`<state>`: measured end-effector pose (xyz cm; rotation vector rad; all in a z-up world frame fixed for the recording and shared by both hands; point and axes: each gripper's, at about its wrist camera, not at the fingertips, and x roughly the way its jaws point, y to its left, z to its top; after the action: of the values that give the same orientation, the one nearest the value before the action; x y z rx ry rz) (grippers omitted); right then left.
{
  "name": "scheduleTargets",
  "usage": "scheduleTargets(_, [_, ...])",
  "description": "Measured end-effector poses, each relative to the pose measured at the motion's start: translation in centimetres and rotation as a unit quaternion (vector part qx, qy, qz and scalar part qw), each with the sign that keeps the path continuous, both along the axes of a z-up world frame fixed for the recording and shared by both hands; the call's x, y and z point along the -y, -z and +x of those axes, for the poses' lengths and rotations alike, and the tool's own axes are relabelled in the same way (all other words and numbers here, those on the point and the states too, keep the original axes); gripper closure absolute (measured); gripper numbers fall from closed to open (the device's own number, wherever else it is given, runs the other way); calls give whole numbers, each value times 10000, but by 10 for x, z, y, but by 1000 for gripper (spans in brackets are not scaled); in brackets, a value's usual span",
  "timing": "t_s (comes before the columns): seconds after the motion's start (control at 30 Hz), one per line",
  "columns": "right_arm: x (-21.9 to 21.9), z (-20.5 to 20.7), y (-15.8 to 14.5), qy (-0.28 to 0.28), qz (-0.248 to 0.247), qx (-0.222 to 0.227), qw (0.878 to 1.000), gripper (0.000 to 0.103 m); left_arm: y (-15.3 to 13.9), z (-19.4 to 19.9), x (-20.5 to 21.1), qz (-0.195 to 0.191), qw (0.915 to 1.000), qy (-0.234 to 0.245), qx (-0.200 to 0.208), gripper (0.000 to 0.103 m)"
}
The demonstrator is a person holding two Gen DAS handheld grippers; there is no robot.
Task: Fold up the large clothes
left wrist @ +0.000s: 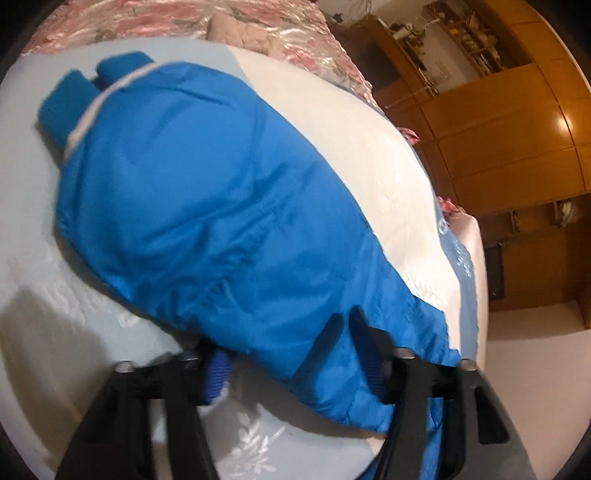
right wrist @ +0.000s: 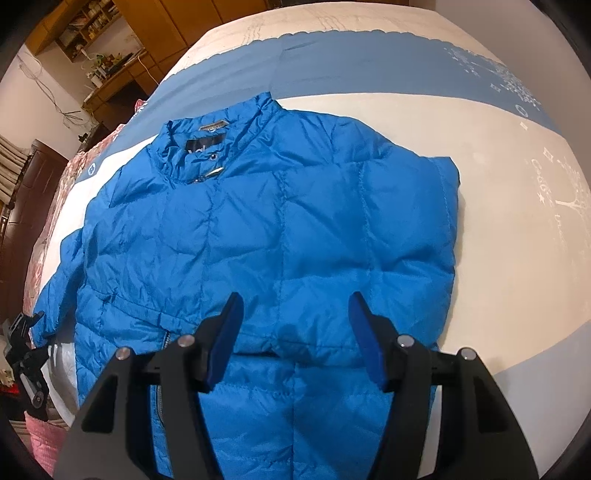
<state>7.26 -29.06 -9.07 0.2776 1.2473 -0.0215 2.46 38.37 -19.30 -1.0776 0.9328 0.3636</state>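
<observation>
A bright blue puffer jacket lies front up on the bed, collar away from me, its right sleeve folded across the chest. In the left wrist view the jacket fills the frame, with a teal cuff at the far end. My left gripper is open, its jaws standing wide around a fold of the jacket's fabric, the left finger partly hidden under it. In the right wrist view the left gripper shows at the jacket's left sleeve end. My right gripper is open and empty, just above the jacket's lower front.
The bed has a white and light blue cover with printed patterns. A pink floral quilt lies at one end. Wooden wardrobes and shelves stand beside the bed. The bed edge drops to a pale floor.
</observation>
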Motion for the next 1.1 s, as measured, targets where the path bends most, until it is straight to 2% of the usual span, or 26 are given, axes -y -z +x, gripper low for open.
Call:
scheduleTargets(0.03, [1,-1,0,7,-11,0,10000,44,-1,-1,-1,71,10000,-17,-26,73])
scheduleTargets(0.1, [2,-4,0,30,-35,-5,10000,44,1,-4,-4,-48,9998,-119,162,89])
scheduleTargets(0.17, [4,-7,0,61,-48,-3,10000,44,-4,-3,-3,-32,9994,-161,306,94])
scheduleTargets(0.23, [9,-11,-1,124,-54,1,9999,44,-16,0,5,208,9988,-103,437,96])
scheduleTargets(0.37, [16,-18,-3,223,-51,11,9997,44,-63,6,32,922,9904,261,994,98])
scheduleTargets(0.43, [20,-22,-4,273,-47,33,9996,44,-92,9,53,1332,9807,561,1316,98])
scheduleTargets(0.53, [25,-27,-6,326,-37,58,9994,44,-134,20,99,1957,9576,1197,1745,98])
scheduleTargets(0.63, [31,-31,-9,382,2,115,9992,44,-170,35,158,2372,9269,1939,2169,98])
scheduleTargets(0.67, [33,-32,-10,403,18,138,9991,44,-181,42,185,2496,9125,2272,2312,98])
scheduleTargets(0.73, [36,-35,-11,435,40,176,9989,44,-194,53,223,2549,8953,2695,2467,98])
scheduleTargets(0.87, [43,-41,-13,508,93,239,9984,44,-197,75,292,2428,8706,3393,2607,98])
scheduleTargets(0.93, [46,-45,-13,535,123,270,9981,44,-194,84,323,2287,8615,3706,2613,98])
scheduleTargets(1.07, [53,-50,-13,590,156,279,9977,44,-168,102,387,2199,8416,4298,2420,98])
scheduleTargets(1.1, [54,-51,-12,602,172,279,9976,44,-159,104,395,2194,8396,4388,2333,98])
